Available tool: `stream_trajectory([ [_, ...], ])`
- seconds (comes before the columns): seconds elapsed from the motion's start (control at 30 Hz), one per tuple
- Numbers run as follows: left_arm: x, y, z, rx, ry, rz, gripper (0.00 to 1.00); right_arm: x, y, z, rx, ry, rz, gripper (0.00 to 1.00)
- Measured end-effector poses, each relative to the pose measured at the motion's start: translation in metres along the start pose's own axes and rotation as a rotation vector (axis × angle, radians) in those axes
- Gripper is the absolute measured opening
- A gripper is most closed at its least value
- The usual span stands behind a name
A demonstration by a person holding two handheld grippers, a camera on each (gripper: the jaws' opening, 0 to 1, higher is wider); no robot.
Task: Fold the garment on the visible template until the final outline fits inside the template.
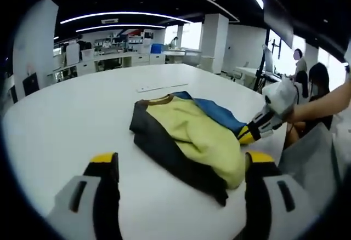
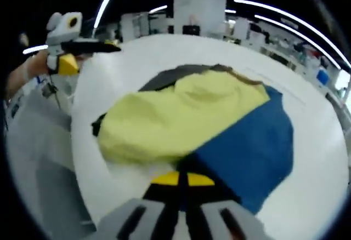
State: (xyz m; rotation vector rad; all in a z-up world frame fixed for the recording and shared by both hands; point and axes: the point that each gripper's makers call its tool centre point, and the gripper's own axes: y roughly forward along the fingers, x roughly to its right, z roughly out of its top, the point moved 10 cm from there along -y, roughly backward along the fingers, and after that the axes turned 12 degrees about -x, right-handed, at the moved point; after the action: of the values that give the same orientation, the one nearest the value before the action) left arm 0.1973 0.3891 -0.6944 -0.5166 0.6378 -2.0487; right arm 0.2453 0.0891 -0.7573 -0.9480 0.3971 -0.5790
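Observation:
A garment [image 1: 192, 136] with yellow, black and blue panels lies crumpled on the round white table [image 1: 82, 114]. My left gripper [image 1: 181, 162] stands open just short of its near black edge, nothing between the jaws. My right gripper [image 1: 245, 136], held by a person's hand, reaches in from the right to the garment's edge. In the right gripper view the garment [image 2: 181, 119] spreads ahead, yellow on the left and blue on the right. My right gripper [image 2: 182, 178] is shut on the hem where the two colours meet. The left gripper [image 2: 74, 45] hovers at the far left.
A thin pale strip [image 1: 162, 87] lies on the table beyond the garment. Two people [image 1: 312, 86] sit past the table's right edge, and grey fabric [image 1: 307, 152] hangs there. Desks and shelves [image 1: 120, 53] line the back of the room.

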Motion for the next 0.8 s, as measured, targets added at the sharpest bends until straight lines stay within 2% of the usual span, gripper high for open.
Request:
stream_trajectory([
  [0.2, 0.001, 0.002, -0.002, -0.006, -0.001, 0.000, 0.92, 0.005, -0.028, -0.003, 0.073, 0.077, 0.016, 0.00],
  [0.43, 0.004, 0.004, -0.001, -0.009, 0.003, -0.009, 0.91, 0.017, -0.064, -0.002, 0.183, 0.193, -0.004, 0.00],
  [0.6, 0.005, 0.005, -0.002, -0.014, 0.004, -0.014, 0.91, 0.041, -0.081, -0.004, 0.233, 0.262, -0.049, 0.00],
  [0.8, 0.004, 0.006, -0.002, -0.014, 0.003, -0.014, 0.91, 0.071, -0.099, -0.014, 0.283, 0.355, -0.136, 0.00],
])
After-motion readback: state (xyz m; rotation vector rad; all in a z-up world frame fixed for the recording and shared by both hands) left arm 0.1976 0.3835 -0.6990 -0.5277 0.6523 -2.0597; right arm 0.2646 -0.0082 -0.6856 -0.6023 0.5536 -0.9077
